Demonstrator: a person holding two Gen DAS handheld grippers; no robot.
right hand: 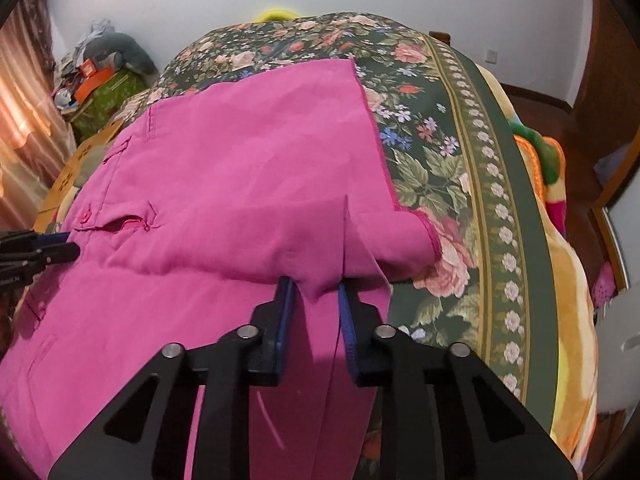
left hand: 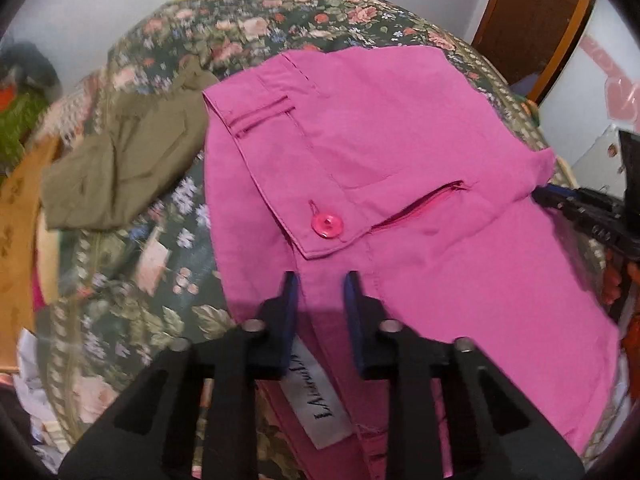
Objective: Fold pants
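Pants of bright pink cotton (right hand: 208,184) lie spread on the bed's dark green floral cover (right hand: 452,168), partly doubled over. We see the left gripper (left hand: 320,280) with jaws pinched on the waistband edge below the round pink button (left hand: 327,226), near the white label (left hand: 316,392). The right gripper (right hand: 316,286) has its jaws clamped on a raised pleat of cloth further along. We judge that 2 holds keep the edge straight for the coming fold. A crumpled olive garment (left hand: 120,168) lies aside.
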